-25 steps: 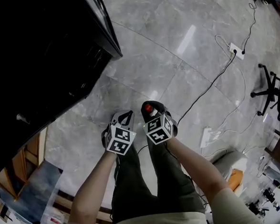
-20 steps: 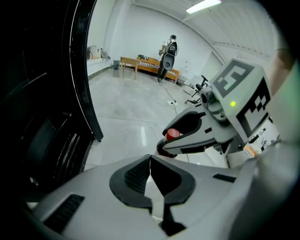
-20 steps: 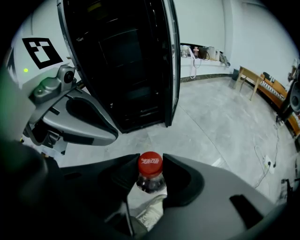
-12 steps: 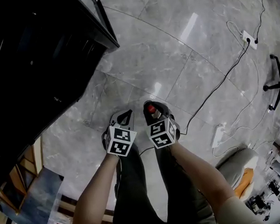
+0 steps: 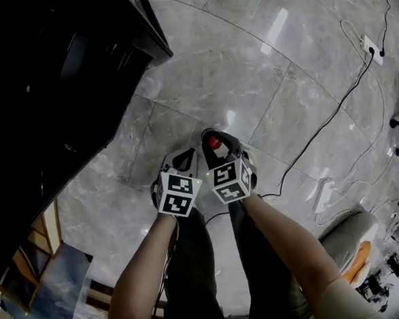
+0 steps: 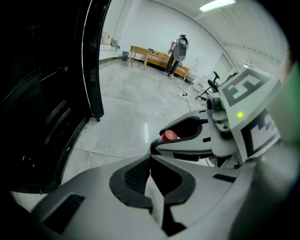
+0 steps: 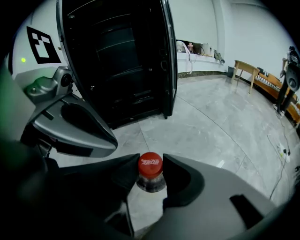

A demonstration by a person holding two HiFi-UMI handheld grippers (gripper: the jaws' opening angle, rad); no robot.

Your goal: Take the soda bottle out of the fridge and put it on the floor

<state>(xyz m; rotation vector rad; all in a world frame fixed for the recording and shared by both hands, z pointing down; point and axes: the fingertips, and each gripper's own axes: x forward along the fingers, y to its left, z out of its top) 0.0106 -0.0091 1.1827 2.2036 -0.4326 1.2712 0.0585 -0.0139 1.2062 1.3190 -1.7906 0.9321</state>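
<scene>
**Soda bottle held over the floor, outside the fridge.**

Left to right: the dark fridge; the left gripper, jaws together with nothing between them; the right gripper, clamped on the neck of the soda bottle just under its red cap, above the grey floor. Likely hazard: with only the neck held, the bottle could swing or slip during lowering, and could topple if it lands tilted.

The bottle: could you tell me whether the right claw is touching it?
Touching. The right gripper view shows the right claw clamped on both sides of the bottle.
</scene>
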